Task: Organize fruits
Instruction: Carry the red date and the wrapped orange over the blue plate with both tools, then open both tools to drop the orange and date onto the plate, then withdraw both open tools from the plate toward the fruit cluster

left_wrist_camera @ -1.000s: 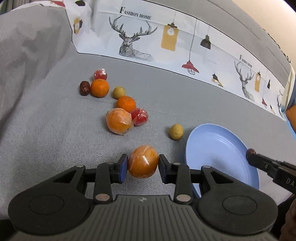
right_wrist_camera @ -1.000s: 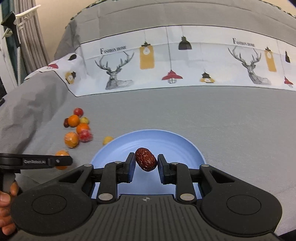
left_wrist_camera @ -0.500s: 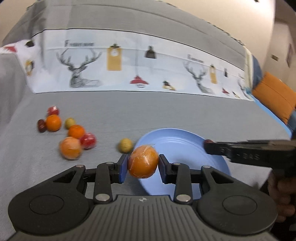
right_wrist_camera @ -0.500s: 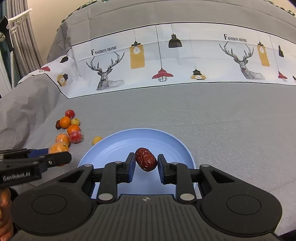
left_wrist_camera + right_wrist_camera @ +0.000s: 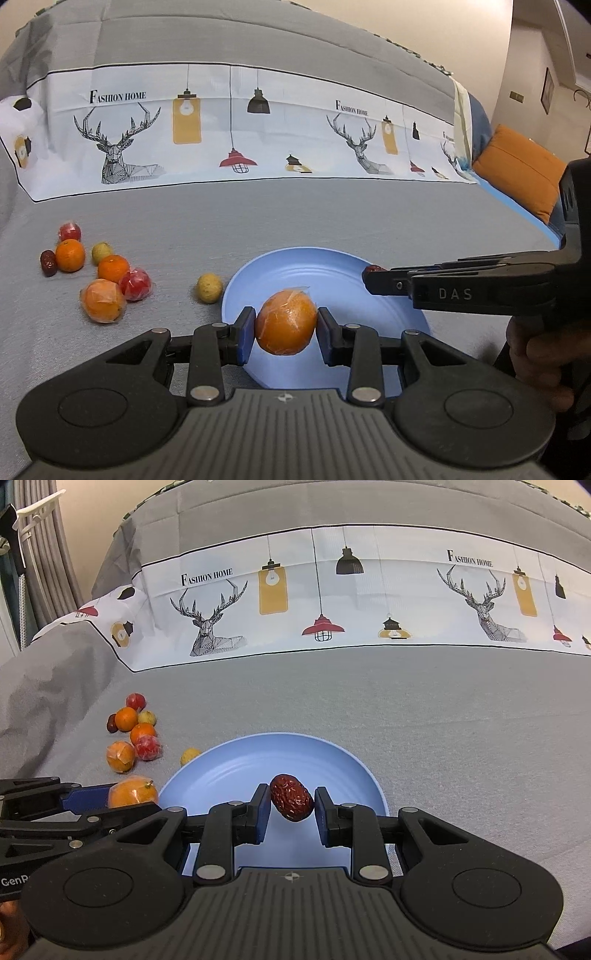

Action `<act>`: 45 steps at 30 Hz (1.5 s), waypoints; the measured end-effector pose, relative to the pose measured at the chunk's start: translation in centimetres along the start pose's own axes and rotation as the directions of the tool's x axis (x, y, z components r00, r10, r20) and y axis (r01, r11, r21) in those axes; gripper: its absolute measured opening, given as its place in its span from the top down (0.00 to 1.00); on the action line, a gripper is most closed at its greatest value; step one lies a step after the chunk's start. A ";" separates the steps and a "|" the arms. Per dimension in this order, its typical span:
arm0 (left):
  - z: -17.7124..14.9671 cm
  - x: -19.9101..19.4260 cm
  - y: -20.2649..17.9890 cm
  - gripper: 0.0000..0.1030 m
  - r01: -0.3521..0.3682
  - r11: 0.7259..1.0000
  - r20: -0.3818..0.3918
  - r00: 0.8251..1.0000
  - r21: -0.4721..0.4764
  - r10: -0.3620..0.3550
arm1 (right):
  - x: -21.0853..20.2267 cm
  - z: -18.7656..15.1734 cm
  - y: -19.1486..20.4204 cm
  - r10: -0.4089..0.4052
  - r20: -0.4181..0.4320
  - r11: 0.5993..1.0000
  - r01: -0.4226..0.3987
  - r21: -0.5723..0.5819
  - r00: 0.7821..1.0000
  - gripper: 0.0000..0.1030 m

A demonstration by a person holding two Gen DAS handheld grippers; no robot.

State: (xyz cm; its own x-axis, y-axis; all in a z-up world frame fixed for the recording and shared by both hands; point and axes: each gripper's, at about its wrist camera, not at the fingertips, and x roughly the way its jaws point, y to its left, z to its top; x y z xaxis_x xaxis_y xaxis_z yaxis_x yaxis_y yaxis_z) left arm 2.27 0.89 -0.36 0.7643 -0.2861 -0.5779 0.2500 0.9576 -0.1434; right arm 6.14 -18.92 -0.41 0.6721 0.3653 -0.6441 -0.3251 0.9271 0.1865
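Both tongs grip fruit over the blue plate.

Left gripper clamps a plastic-wrapped orange above the plate's near-left rim; right gripper pinches a wrinkled red date, its long axis slanting from upper left to lower right. From my left camera the date is mostly hidden behind the right tong's tip. Since a second ago my left tong has swung from the loose fruit pile toward the plate.
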 end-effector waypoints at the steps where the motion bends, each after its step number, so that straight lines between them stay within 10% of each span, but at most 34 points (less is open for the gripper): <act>1: 0.0 0.0 0.1 0.62 0.001 1.000 0.000 1.000 -0.002 -0.001 | 0.0 0.0 0.0 0.000 0.000 1.000 0.000 0.000 1.000 0.74; 17: 0.0 -0.1 0.2 0.53 0.022 1.000 -0.012 1.000 -0.013 -0.023 | 0.0 0.0 -0.1 -0.007 0.002 1.000 0.007 0.007 1.000 0.73; 22: 0.1 -0.3 0.6 0.45 0.026 0.999 0.003 1.000 -0.029 -0.026 | 0.0 0.0 -0.2 -0.036 0.004 0.999 0.036 0.017 0.999 0.54; 45: 0.3 -0.5 1.4 0.45 -0.013 0.997 -0.003 1.000 -0.073 0.013 | -0.1 -0.1 -0.1 -0.054 0.004 0.999 0.053 0.008 0.999 0.44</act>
State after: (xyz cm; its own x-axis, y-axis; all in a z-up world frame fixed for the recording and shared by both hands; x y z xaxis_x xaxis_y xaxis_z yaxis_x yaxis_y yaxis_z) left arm 2.46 2.38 -0.05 0.7657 -0.2735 -0.5822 0.1957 0.9612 -0.1943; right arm 6.02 -19.08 -0.45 0.6911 0.3154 -0.6503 -0.2831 0.9460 0.1580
